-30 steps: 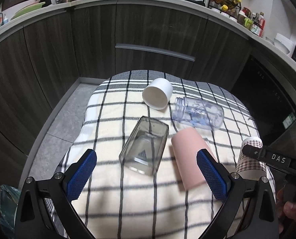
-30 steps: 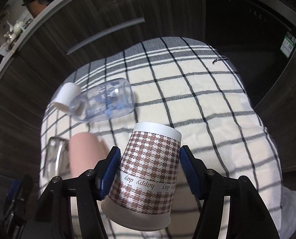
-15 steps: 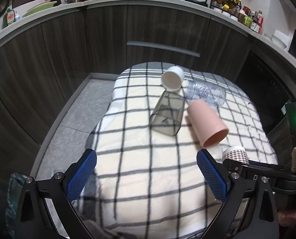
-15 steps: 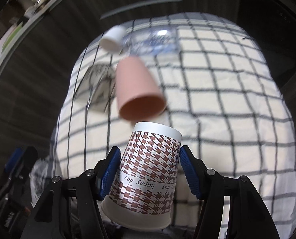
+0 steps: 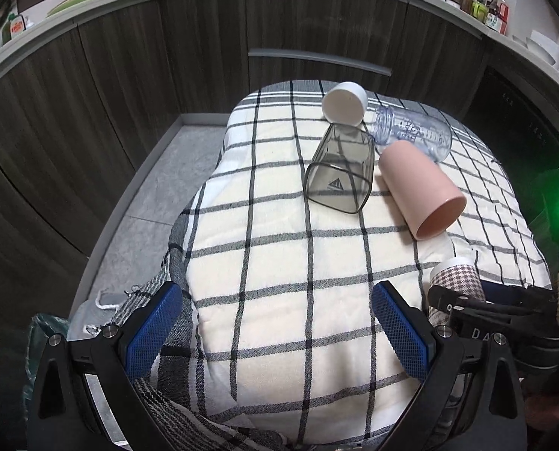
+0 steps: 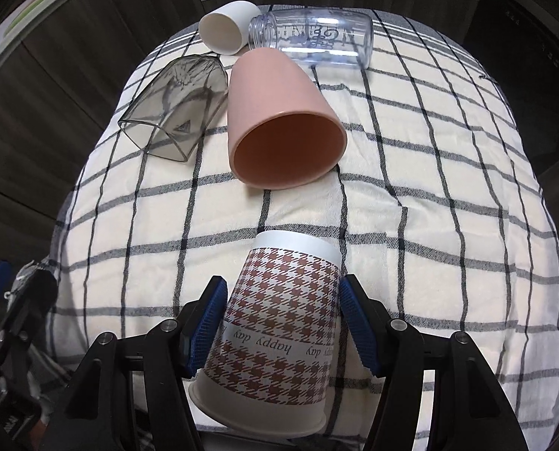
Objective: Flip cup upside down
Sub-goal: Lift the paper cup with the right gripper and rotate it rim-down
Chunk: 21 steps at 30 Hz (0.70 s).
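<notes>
My right gripper (image 6: 283, 319) is shut on a houndstooth paper cup (image 6: 279, 323), held upside down with its closed base away from me, over the near part of the checked cloth (image 6: 429, 195). The cup also shows at the lower right of the left wrist view (image 5: 454, 280), with the right gripper (image 5: 467, 308) around it. My left gripper (image 5: 275, 323) is open and empty above the cloth's near left edge. A pink cup (image 6: 279, 112) lies on its side with its mouth toward me; it also shows in the left wrist view (image 5: 418, 188).
A smoky square tumbler (image 6: 178, 105), a white cup (image 6: 228, 28) and a clear bottle (image 6: 313, 37) lie on their sides at the far end of the cloth. Dark cabinets (image 5: 204, 56) stand behind. A grey floor strip (image 5: 148, 195) lies left.
Both grippers have pulled back toward the near edge of the cloth. The right gripper has kept hold of the paper cup, and the cups on the cloth now lie farther away.
</notes>
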### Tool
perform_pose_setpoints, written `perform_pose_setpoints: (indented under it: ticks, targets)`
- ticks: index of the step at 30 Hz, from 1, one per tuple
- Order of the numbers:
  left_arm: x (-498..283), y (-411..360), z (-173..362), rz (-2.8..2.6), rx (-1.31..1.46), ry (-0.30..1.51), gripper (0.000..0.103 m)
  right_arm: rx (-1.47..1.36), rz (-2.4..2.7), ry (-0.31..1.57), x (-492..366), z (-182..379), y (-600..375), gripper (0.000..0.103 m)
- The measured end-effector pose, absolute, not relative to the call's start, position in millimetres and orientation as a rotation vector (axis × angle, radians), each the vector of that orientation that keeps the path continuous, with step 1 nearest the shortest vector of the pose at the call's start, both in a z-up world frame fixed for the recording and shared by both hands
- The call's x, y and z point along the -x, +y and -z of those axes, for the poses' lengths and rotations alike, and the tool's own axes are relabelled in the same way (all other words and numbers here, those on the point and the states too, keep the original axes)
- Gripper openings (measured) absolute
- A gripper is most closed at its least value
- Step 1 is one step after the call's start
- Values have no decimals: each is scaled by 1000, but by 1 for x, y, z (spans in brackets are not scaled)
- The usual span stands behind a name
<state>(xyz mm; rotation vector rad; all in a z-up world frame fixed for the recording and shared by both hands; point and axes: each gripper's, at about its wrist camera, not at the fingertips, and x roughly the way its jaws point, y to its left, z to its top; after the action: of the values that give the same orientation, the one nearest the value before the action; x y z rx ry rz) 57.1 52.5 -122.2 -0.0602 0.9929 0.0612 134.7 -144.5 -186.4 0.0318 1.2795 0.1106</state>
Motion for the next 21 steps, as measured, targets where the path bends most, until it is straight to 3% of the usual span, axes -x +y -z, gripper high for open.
perform_pose_setpoints:
  ticks: [3,5,21]
  targets:
    - [-55,52,118,-66,57,986,102,-38,-105,1273,-134,184,-146,63]
    - [-55,50,116,-65,52,982,102,-37,-105,1255,-132,179,-147,71]
    - [-56,-4,91,33,91,1016,102,-25,-21,915,-86,87,-198,77]
